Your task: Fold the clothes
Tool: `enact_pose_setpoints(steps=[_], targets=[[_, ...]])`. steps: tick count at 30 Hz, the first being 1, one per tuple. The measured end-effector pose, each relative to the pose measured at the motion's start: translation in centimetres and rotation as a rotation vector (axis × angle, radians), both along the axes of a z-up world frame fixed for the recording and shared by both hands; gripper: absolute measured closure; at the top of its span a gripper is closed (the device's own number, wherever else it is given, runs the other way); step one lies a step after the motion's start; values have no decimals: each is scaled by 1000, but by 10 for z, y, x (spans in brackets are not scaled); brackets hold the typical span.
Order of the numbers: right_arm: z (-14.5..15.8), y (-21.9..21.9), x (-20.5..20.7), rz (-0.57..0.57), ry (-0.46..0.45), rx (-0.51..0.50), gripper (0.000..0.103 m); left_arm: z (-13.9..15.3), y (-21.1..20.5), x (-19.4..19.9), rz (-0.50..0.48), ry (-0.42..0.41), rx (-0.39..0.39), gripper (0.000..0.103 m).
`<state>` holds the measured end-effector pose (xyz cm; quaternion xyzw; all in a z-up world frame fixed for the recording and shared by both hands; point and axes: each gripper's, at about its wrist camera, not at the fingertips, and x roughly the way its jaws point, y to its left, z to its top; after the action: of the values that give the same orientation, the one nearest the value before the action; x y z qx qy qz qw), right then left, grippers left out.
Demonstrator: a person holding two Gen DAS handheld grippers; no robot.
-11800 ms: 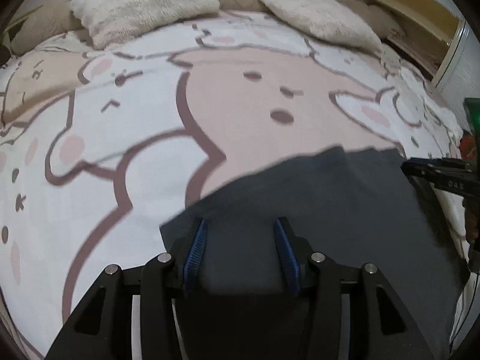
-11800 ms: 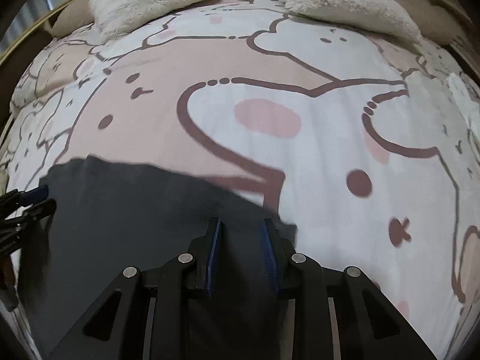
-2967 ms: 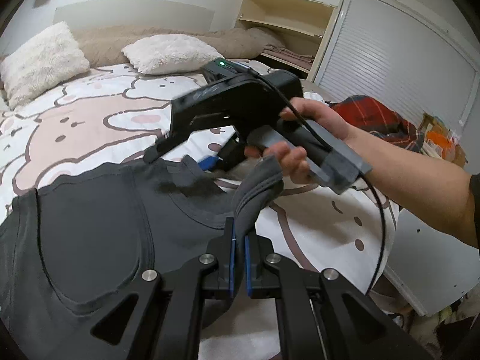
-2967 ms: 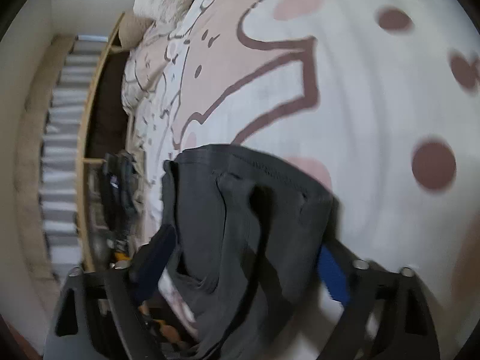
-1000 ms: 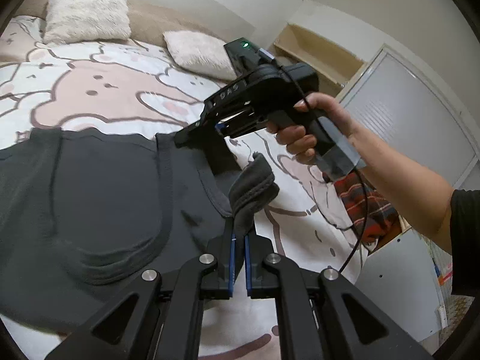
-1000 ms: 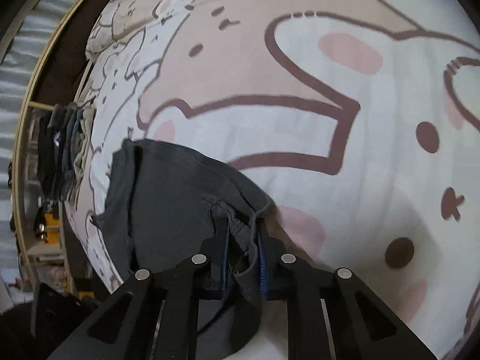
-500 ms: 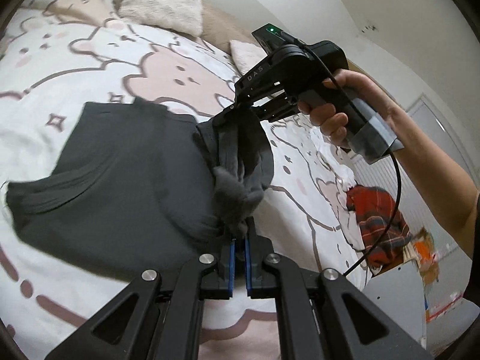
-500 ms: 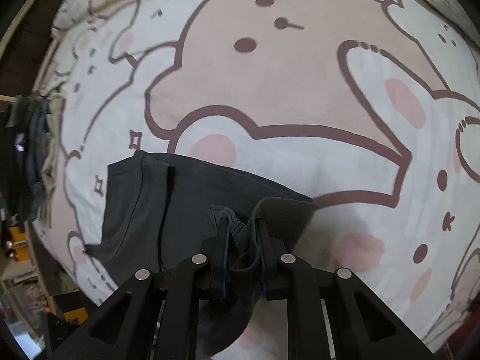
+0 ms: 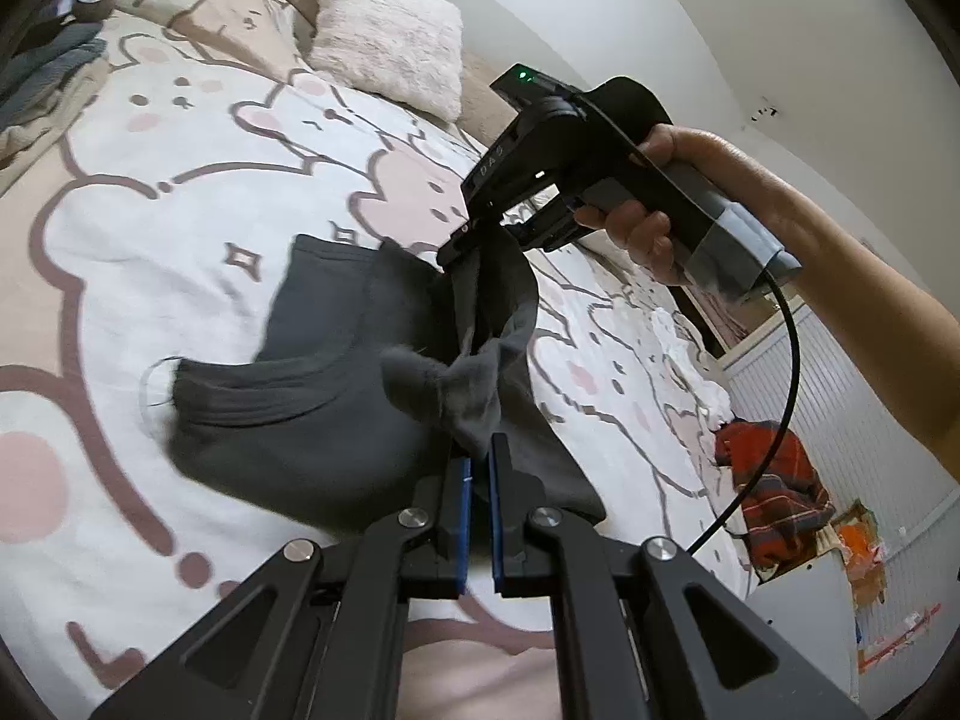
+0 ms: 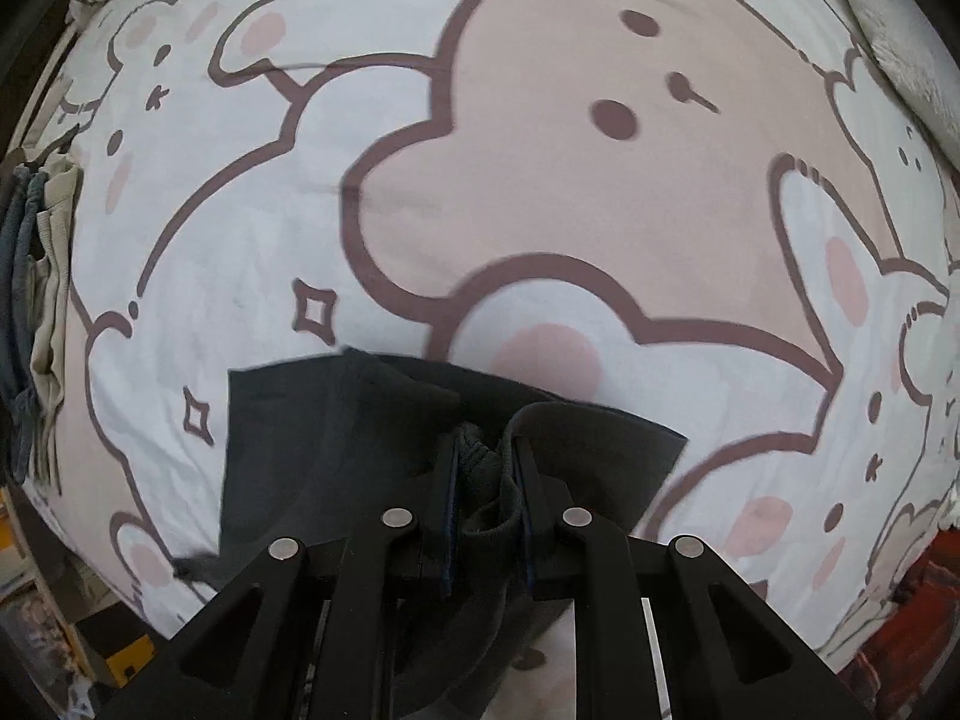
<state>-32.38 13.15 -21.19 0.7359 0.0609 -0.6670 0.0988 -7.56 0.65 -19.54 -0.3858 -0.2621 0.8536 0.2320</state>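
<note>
A dark grey T-shirt (image 9: 312, 420) hangs lifted above the bed, partly bunched, its lower part still on the bear-print cover. My left gripper (image 9: 478, 450) is shut on a bunched part of the shirt. My right gripper (image 9: 462, 243) is shut on another part higher up, near the collar. In the right wrist view the right gripper (image 10: 483, 468) pinches gathered grey cloth, and the shirt (image 10: 312, 450) spreads below it.
The bed (image 9: 180, 180) has a white and pink bear-print cover. Two fluffy pillows (image 9: 390, 42) lie at the head. A pile of clothes (image 10: 30, 312) sits at the bed's left edge. A red plaid garment (image 9: 774, 480) lies beyond the bed's right side.
Both grippers have risen with the shirt, lifting more of it off the bed. The shirt now bunches and hangs between them.
</note>
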Motion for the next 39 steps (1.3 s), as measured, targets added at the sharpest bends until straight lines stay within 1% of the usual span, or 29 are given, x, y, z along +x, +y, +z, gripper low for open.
enact_pose_setpoints(steps=[1, 3, 4, 5, 6, 7, 9, 12, 13, 15, 20, 22, 24, 25, 26, 27, 29, 31, 32, 33, 34, 35, 37, 39], targets=[[-1, -2, 0, -5, -2, -23, 83, -1, -2, 2, 3, -1, -4, 97], [0, -6, 1, -18, -4, -79, 61, -4, -3, 4, 5, -1, -12, 97], [4, -5, 1, -28, 11, -108, 36, -5, -3, 5, 7, 0, -16, 97], [9, -3, 2, -37, 35, -132, 19, -5, -4, 5, 10, 6, -22, 97], [14, -1, 3, -45, 58, -156, 17, -5, -4, 6, 14, 13, -28, 97], [20, 2, 3, -60, 73, -192, 17, -3, -6, 8, 20, 27, -37, 97], [29, 11, 3, -100, 74, -276, 17, -1, -9, 13, 35, 58, -68, 97], [39, 14, 11, -129, 84, -319, 17, -2, -12, 17, 42, 80, -143, 97], [40, 14, 16, -121, 88, -319, 17, -5, -15, 17, 43, 69, -143, 97], [38, 9, 25, -93, 85, -311, 17, -11, -22, 15, 50, 37, -113, 97], [22, -14, 39, -46, 25, -306, 19, -12, -36, 14, 77, 18, -45, 97], [19, -30, 46, -5, 13, -288, 20, -9, -35, 15, 75, 16, -48, 97], [17, -42, 51, 32, 11, -253, 27, -8, -34, 15, 80, 8, -77, 95], [14, -45, 51, 40, 8, -228, 32, -9, -35, 15, 87, 0, -83, 93], [11, -45, 50, 42, 5, -200, 37, -11, -37, 15, 94, -8, -86, 86], [7, -46, 50, 45, 2, -173, 41, -12, -39, 16, 100, -17, -78, 77], [0, -47, 48, 50, -4, -118, 49, -16, -44, 16, 110, -35, -61, 68], [-8, -48, 47, 55, -10, -63, 51, -19, -43, 13, 108, -55, -40, 64], [-11, -49, 46, 58, -13, -35, 52, -21, -43, 12, 107, -64, -29, 59], [-15, -49, 46, 61, -16, -8, 61, -22, -43, 11, 106, -74, -19, 55], [-17, -48, 45, 57, -15, 1, 68, -24, -43, 9, 104, -84, -8, 54], [-18, -45, 45, 49, -13, 0, 72, -26, -43, 8, 103, -93, 2, 54], [-16, -39, 46, 33, 1, -16, 79, -29, -42, 6, 101, -113, 23, 54], [-12, -33, 49, 30, 12, -31, 80, -34, -44, 3, 105, -142, 59, 54]])
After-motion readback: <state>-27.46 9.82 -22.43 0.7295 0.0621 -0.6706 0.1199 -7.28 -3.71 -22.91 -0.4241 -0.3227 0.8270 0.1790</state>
